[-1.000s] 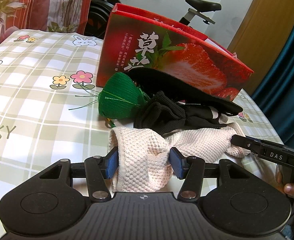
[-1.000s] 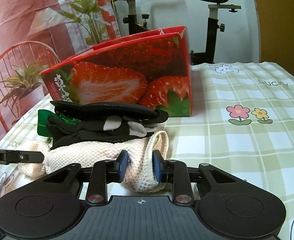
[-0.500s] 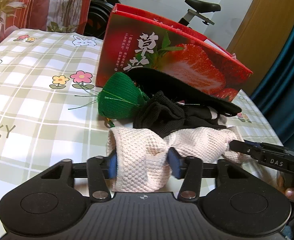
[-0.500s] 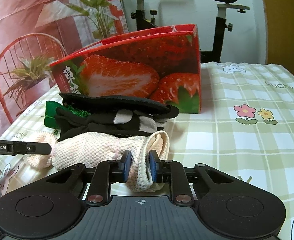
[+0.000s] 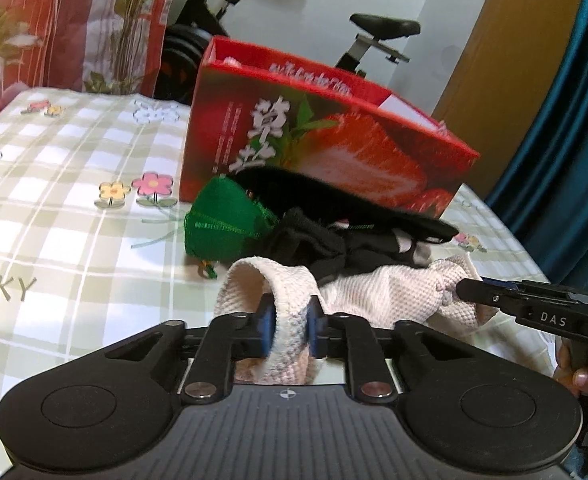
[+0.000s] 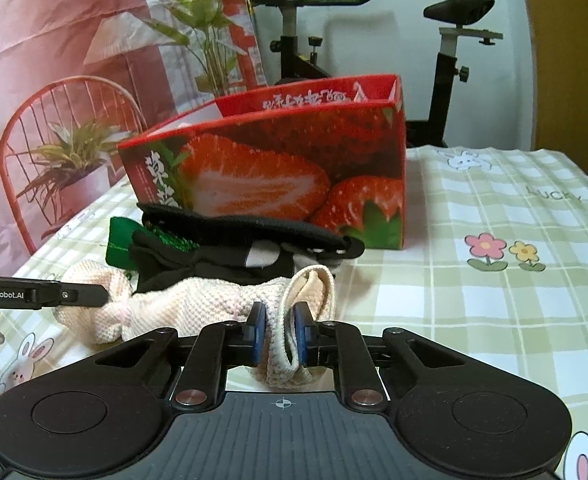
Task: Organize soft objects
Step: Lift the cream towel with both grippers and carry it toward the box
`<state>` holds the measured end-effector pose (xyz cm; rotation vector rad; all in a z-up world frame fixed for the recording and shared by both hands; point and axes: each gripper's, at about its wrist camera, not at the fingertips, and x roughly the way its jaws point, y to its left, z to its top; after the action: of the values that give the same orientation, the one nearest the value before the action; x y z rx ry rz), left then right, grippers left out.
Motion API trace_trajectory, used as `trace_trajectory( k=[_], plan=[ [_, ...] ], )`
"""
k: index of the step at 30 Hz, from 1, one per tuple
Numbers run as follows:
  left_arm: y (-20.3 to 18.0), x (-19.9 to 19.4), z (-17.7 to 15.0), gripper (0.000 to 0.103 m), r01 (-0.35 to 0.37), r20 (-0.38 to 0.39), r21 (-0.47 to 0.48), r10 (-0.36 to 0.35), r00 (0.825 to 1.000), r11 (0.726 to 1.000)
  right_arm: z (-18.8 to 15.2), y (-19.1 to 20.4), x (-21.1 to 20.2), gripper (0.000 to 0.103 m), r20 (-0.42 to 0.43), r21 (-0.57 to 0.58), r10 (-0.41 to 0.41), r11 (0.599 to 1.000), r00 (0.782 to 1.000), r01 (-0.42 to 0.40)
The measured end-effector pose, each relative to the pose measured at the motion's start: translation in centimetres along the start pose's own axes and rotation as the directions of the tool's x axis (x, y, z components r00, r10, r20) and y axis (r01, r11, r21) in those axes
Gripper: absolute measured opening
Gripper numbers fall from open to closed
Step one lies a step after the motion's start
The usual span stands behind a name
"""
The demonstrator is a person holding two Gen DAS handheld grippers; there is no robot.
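Observation:
A cream waffle-knit cloth (image 5: 394, 292) lies bunched on the checked tablecloth, in front of a pile of soft things. My left gripper (image 5: 289, 328) is closing its jaws, and the blue pads pinch a folded loop at the cloth's left end. The right gripper (image 6: 276, 332) is also closing its jaws, and its pads press on the opposite end of the cloth (image 6: 197, 300). Each gripper's tip shows in the other's view: the right gripper (image 5: 470, 294) and the left gripper (image 6: 101, 294). Behind the cloth lie black gloves (image 5: 326, 244), a flat black pad (image 5: 334, 200) and a green mesh bag (image 5: 221, 224).
A red strawberry-printed box (image 5: 334, 152), open at the top, stands just behind the pile. The tablecloth (image 6: 494, 320) stretches bare to the right in the right wrist view. An exercise bike (image 6: 454, 40) and a red wire chair (image 6: 53, 140) stand beyond the table.
Both pairs of jaws have narrowed onto the cloth ends. The left went from wide around the cloth to a tight pinch, and that end is now raised into a loop.

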<state>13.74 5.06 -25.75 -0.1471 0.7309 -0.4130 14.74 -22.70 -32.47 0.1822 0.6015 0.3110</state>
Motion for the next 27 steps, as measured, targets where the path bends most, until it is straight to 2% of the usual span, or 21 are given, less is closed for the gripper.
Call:
trace_trajectory(
  k=[5,27],
  plan=[
    [-0.3,-0.8,0.2,0.016,0.013,0.026,0.017,-0.014,1.0,1.0,0.5,0.4,-0.9,0.014,0.025,-0.011,0.002,1.0,1.0,-0.002],
    [1.7,0.7,-1.2,0.017,0.012,-0.082,-0.097,-0.02,0.996,0.995,-1.3,-0.6,0.3,0.014,-0.07,0.048,-0.031,0.998,0.997,0.034]
  ],
)
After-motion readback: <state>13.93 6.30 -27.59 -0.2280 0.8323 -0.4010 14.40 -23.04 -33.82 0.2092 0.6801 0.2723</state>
